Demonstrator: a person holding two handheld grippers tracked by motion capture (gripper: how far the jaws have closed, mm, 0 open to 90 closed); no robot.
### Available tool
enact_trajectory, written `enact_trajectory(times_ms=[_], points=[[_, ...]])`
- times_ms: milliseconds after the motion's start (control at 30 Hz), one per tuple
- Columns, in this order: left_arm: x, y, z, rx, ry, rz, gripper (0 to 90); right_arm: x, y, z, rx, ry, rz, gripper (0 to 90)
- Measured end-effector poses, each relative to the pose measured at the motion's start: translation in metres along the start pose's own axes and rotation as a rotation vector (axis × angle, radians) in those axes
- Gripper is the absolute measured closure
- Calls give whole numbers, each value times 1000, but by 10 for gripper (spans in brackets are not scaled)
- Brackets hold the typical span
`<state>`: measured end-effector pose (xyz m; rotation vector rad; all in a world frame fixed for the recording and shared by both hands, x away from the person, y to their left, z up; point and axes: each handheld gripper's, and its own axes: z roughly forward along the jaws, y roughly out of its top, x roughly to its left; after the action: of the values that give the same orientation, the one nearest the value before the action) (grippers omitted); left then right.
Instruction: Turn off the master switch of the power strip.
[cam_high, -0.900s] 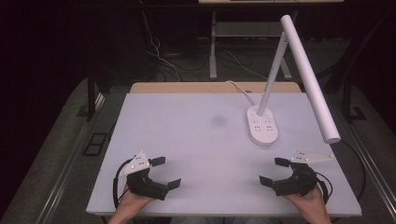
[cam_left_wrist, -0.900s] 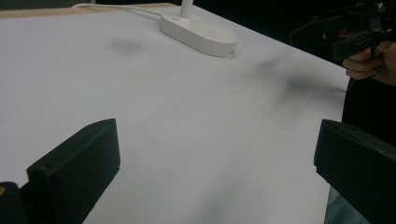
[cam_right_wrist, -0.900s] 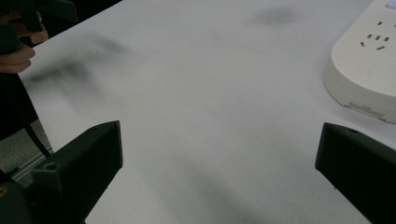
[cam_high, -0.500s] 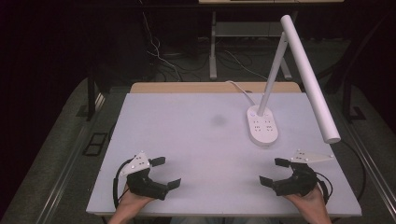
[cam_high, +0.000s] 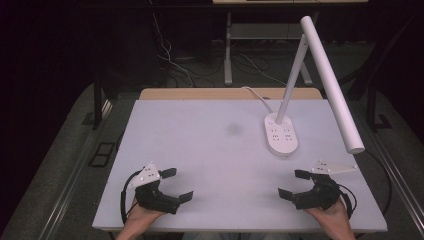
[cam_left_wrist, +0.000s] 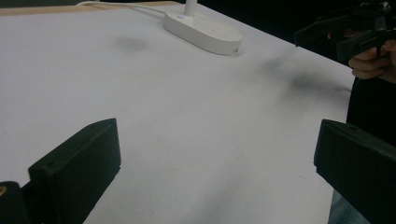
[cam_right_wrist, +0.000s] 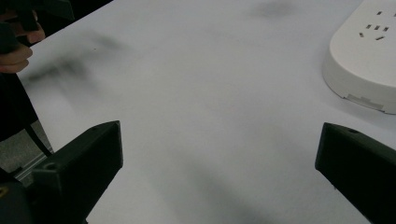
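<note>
My left gripper (cam_high: 176, 185) rests near the front left of the white table (cam_high: 200, 145), open with nothing between its jaws. At the front right my right gripper (cam_high: 294, 184) is held the same way, open and empty. In the left gripper view the jaws stand wide apart over bare tabletop (cam_left_wrist: 177, 121), and the right gripper (cam_left_wrist: 346, 33) shows at the top right. In the right gripper view the jaws frame bare table, and the lamp base (cam_right_wrist: 369, 56) sits at the right.
A white desk lamp stands at the back right on an oval base (cam_high: 281, 134) with sockets; its long tube head (cam_high: 330, 85) slants over the right side. Its cord (cam_high: 255, 95) runs off the far edge. A faint dark smudge (cam_high: 233, 129) marks the middle.
</note>
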<state>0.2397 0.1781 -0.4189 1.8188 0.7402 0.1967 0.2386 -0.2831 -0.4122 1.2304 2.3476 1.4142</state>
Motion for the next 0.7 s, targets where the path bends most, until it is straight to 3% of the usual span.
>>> enact_trajectory(times_ms=[700], points=[[1, -2, -2, 3, 5, -17, 0, -3, 10, 7, 52, -9, 4, 3]])
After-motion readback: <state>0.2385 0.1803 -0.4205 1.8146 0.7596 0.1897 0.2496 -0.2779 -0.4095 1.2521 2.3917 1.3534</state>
